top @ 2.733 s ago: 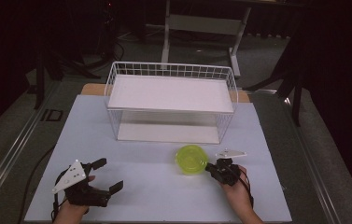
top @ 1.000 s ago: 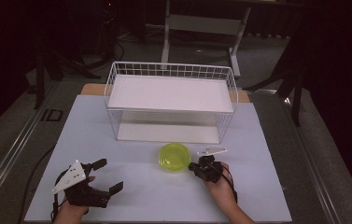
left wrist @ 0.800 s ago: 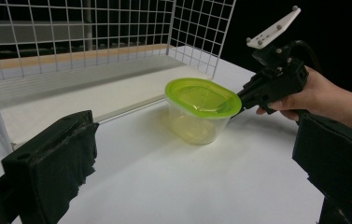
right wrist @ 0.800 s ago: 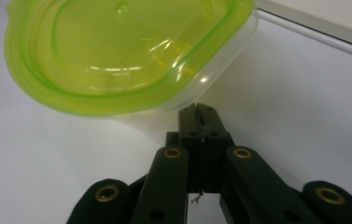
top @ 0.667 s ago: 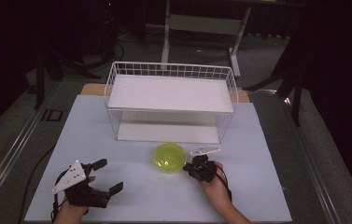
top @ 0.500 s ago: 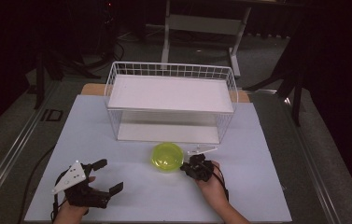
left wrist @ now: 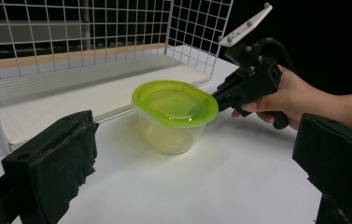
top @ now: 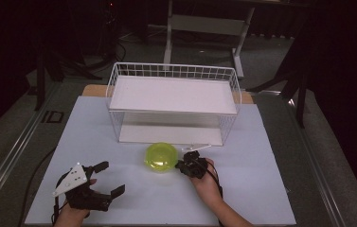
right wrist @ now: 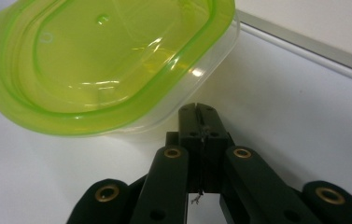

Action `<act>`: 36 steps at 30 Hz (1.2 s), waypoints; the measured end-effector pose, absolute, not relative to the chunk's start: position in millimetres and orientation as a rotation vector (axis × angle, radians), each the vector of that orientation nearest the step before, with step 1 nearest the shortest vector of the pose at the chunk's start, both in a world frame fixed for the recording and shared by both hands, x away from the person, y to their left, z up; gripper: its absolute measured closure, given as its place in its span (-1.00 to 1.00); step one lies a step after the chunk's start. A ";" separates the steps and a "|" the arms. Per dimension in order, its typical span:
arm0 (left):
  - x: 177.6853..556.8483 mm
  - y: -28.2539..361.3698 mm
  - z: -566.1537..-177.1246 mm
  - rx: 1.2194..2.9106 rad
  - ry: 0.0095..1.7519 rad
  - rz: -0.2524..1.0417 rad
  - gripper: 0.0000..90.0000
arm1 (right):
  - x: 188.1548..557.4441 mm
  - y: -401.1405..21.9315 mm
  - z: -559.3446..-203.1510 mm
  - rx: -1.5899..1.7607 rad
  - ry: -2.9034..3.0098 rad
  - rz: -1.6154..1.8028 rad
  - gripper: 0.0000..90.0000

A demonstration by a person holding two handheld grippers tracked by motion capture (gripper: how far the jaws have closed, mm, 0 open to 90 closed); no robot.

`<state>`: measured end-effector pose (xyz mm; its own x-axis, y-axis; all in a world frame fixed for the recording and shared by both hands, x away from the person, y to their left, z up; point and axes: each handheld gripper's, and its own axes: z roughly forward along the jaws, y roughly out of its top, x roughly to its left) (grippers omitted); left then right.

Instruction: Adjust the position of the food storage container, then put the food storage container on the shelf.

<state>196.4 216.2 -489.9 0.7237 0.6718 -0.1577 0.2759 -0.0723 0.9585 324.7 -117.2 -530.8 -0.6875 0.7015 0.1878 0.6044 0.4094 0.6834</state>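
At the near left of the counter (top: pixel 271 142), the left gripper (top: pixel 104 182) lies low in the person's hand, angled toward the middle, its fingers (left wrist: pixel 52 158) spread wide with nothing between them. The green-lidded container (top: pixel 161 157) stands mid-counter, just in front of the wire basket (top: pixel 174 101). To its right, the right gripper (top: pixel 185 166) reaches in level from an extended forearm, fingers (right wrist: pixel 201 126) pressed together, tips against the container's rim.
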 end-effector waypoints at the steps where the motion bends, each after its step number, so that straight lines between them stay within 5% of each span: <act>1: 196.4 216.0 -489.8 1.661 0.770 0.388 -0.99 | 325.2 -116.5 -530.7 1.173 2.528 1.140 1.00; 20: 196.9 210.7 -492.0 1.689 0.752 0.376 -0.99 | 295.7 -151.0 -510.3 1.126 2.465 1.149 0.99; 26: 198.9 208.5 -494.0 1.689 0.751 0.363 -0.99 | 284.8 -162.1 -497.1 1.125 2.418 1.224 0.81; 33: 205.9 203.8 -491.6 1.693 0.727 0.333 -0.99 | 271.3 -157.1 -479.4 1.034 2.375 1.306 0.25; 36: 209.0 201.2 -489.1 1.706 0.714 0.322 -0.99 | 267.5 -154.0 -471.5 0.998 2.344 1.374 -0.22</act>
<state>209.0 201.2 -489.1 0.7733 0.6135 -0.1600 0.2864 -0.1129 0.9514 267.5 -154.0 -471.5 -0.7356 0.6659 0.1244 0.4340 0.3223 0.8413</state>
